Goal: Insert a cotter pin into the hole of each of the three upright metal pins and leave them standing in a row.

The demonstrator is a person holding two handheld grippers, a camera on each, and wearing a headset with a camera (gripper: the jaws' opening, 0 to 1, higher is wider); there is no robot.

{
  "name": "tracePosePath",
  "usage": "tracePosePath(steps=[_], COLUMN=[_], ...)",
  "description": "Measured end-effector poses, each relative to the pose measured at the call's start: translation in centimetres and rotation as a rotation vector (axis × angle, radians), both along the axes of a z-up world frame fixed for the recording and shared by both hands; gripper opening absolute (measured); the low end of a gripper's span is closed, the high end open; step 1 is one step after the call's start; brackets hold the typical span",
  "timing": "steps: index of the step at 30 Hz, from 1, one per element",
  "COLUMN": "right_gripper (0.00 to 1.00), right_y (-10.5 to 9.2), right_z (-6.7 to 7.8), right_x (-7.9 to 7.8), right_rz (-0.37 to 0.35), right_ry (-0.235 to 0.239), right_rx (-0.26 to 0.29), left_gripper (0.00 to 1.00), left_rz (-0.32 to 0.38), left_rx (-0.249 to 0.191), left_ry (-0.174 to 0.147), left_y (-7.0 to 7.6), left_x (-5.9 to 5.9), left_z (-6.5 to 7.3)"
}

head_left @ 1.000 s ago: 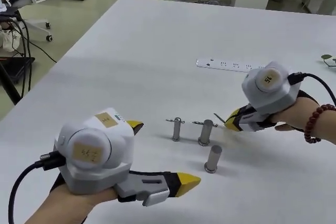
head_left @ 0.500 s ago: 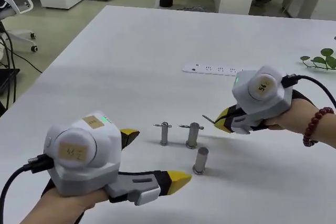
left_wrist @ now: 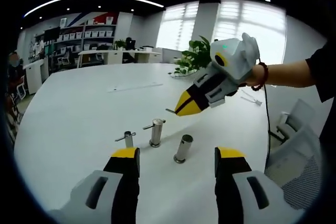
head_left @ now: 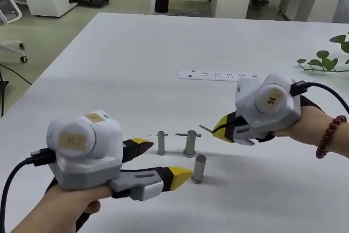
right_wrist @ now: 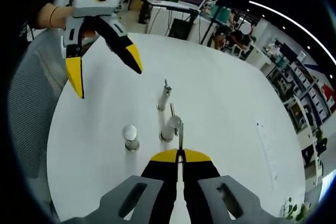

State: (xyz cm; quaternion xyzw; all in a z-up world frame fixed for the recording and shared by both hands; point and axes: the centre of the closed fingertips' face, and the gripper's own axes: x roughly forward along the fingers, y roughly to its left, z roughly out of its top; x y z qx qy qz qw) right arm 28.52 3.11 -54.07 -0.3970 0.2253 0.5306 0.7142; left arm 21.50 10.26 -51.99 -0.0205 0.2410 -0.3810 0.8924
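Note:
Three upright metal pins stand on the white table. The left pin (head_left: 161,142) and the middle pin (head_left: 190,143) each carry a cotter pin through the top. The nearer pin (head_left: 199,168) (left_wrist: 182,148) (right_wrist: 130,137) has none. My right gripper (head_left: 218,129) (right_wrist: 180,155) hovers just right of the middle pin, shut on a thin cotter pin (head_left: 206,129) (right_wrist: 180,132) that points towards the pins. My left gripper (head_left: 163,159) (left_wrist: 177,155) is open and holds nothing, with one fingertip close to the left of the bare pin.
A white power strip (head_left: 218,75) lies across the table beyond the pins. A small green plant (head_left: 322,61) sits at the far right edge. Office chairs and desks stand past the table.
The head camera has shifted, moving the whole scene left. My left gripper has edged nearer the bare pin. The right gripper still holds the cotter pin beside the middle pin.

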Motion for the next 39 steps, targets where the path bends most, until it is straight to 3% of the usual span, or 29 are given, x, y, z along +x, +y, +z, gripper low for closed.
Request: tracePosePath(steps=[4, 7, 10, 14, 20, 24, 29, 35, 39], right_gripper=[0.00, 0.00, 0.00, 0.00, 0.00, 0.00, 0.00, 0.00, 0.00], right_y=[0.3, 0.6, 1.0, 1.6, 2.2, 2.5, 2.9, 3.3, 3.6], right_z=[0.3, 0.4, 0.6, 0.7, 0.9, 1.0, 1.2, 1.6, 1.8], right_x=[-0.8, -1.3, -1.9, -2.7, -3.7, -4.2, -5.0, -5.4, -5.7], right_rz=[0.039, 0.064, 0.091, 0.130, 0.187, 0.219, 0.256, 0.283, 0.296], right_ry=[-0.019, -0.031, -0.045, -0.064, -0.088, -0.106, -0.127, -0.149, -0.160], right_rx=[0.000, -0.003, 0.000, -0.001, -0.013, -0.020, -0.024, -0.026, -0.022], left_gripper=[0.50, 0.44, 0.40, 0.34, 0.28, 0.24, 0.21, 0.14, 0.12], left_rz=[-0.003, 0.015, 0.019, 0.026, 0.039, 0.037, 0.040, 0.039, 0.035], left_rx=[-0.024, -0.050, -0.044, -0.062, -0.094, -0.101, -0.152, -0.199, -0.203], left_ry=[0.023, 0.062, 0.078, 0.142, 0.185, 0.207, 0.230, 0.235, 0.226], left_y=[-0.3, -0.3, -0.2, -0.5, -0.9, -1.3, -1.9, -2.4, -2.7], left_x=[0.0, 0.1, 0.2, -0.1, 0.5, 0.7, 1.1, 1.3, 1.3], left_z=[0.2, 0.1, -0.1, -0.3, -0.3, -0.2, 0.3, 0.9, 1.1])
